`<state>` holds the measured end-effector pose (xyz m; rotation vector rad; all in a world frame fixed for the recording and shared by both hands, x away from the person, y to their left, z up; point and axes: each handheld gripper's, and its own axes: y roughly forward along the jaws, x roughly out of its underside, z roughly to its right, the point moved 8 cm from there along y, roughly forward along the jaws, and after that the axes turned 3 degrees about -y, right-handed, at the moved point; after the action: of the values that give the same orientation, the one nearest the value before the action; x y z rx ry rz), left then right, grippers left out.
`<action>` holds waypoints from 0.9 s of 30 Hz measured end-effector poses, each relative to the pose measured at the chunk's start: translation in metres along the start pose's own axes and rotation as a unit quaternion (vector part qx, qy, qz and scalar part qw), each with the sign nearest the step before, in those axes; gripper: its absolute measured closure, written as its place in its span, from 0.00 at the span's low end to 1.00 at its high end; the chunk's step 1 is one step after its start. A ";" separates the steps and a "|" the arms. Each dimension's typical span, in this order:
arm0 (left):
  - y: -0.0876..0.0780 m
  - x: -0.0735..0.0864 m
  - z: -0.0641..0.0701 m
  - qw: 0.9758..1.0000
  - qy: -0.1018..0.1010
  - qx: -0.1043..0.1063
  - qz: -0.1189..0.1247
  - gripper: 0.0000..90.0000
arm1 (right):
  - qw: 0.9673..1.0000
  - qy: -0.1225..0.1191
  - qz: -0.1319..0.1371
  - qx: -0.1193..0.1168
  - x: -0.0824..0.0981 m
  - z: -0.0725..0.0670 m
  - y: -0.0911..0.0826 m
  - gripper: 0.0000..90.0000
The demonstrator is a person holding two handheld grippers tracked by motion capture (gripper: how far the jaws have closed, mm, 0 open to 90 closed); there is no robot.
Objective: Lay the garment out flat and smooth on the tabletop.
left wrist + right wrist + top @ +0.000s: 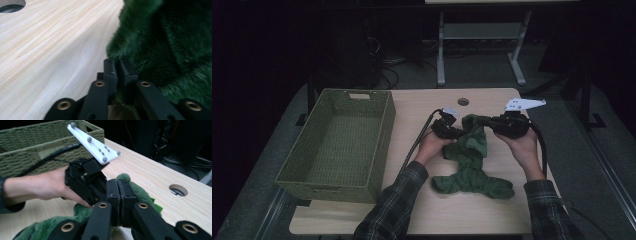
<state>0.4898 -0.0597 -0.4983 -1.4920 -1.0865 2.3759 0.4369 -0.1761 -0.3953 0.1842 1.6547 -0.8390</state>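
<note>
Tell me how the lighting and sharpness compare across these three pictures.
The high view is dim, with a near-black background, and only the table, basket and green fleece cloth read clearly. The left gripper view is brighter, its wood grain crisp, while the cloth close up is soft and dark. The right gripper view is well lit, though the black claw lies nearest the lens.

No readable text, label, brand, number or sign anywhere: none on the green fleece cloth (469, 162), the woven basket (337, 145), the wooden table (412, 210), or either gripper body.
</note>
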 end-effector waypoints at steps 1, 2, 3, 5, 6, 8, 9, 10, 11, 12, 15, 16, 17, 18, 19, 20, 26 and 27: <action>-0.003 0.000 -0.001 1.000 0.002 -0.004 0.000 0.96 | 1.000 0.001 -0.002 0.003 0.001 0.001 0.000 0.98; -0.007 -0.001 -0.002 1.000 0.003 -0.011 0.003 0.97 | 1.000 0.002 -0.007 0.007 0.003 0.003 0.000 0.98; -0.013 -0.002 -0.005 1.000 0.002 -0.021 0.013 0.97 | 1.000 0.003 -0.011 0.012 0.005 0.006 0.000 0.98; -0.023 -0.005 -0.011 0.999 0.007 -0.038 0.024 0.97 | 0.999 0.010 -0.023 0.024 0.010 0.011 0.000 0.98; -0.030 -0.007 -0.014 0.998 0.004 -0.047 0.036 0.97 | 0.999 0.012 -0.029 0.031 0.013 0.014 0.001 0.98; -0.040 -0.008 -0.019 0.997 0.007 -0.065 0.046 0.97 | 0.997 0.012 -0.049 0.056 0.021 0.022 0.005 0.98; -0.042 -0.008 -0.020 0.996 0.006 -0.072 0.050 0.97 | 0.996 0.017 -0.056 0.062 0.026 0.026 0.008 0.98; -0.044 -0.007 -0.023 0.995 0.006 -0.080 0.053 0.97 | 0.996 0.022 -0.062 0.065 0.031 0.029 0.010 0.98; -0.046 -0.005 -0.025 0.995 0.006 -0.086 0.055 0.97 | 0.994 0.031 -0.071 0.072 0.038 0.033 0.013 0.98; -0.046 -0.002 -0.027 0.994 0.000 -0.089 0.058 0.97 | 0.993 0.038 -0.080 0.079 0.045 0.037 0.015 0.98; -0.044 0.008 -0.034 0.994 -0.007 -0.094 0.053 0.97 | 0.987 0.063 -0.114 0.095 0.068 0.049 0.024 0.98; -0.039 0.017 -0.038 0.994 -0.014 -0.094 0.047 0.97 | 0.985 0.073 -0.120 0.098 0.074 0.052 0.027 0.98; -0.039 0.017 -0.038 0.994 -0.014 -0.094 0.047 0.98 | 0.985 0.073 -0.120 0.098 0.074 0.052 0.027 0.98; -0.035 0.025 -0.041 0.995 -0.018 -0.096 0.037 0.98 | 0.982 0.085 -0.130 0.106 0.083 0.056 0.030 0.98; -0.033 0.028 -0.042 0.994 -0.019 -0.097 0.033 0.98 | 0.980 0.088 -0.137 0.110 0.089 0.058 0.033 0.98; -0.031 0.030 -0.043 0.995 -0.020 -0.098 0.030 0.98 | 0.978 0.095 -0.145 0.111 0.093 0.059 0.036 0.98; -0.021 0.037 -0.044 0.992 0.013 -0.122 0.001 0.98 | 0.971 0.111 -0.175 0.118 0.116 0.064 0.046 0.98; -0.021 0.037 -0.044 0.992 0.013 -0.122 0.001 0.98 | 0.971 0.111 -0.178 0.119 0.118 0.064 0.047 0.98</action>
<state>0.5026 -0.0053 -0.5235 -1.5926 -1.4140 2.2833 0.4809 -0.2184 -0.5235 0.1528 1.8218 -1.3309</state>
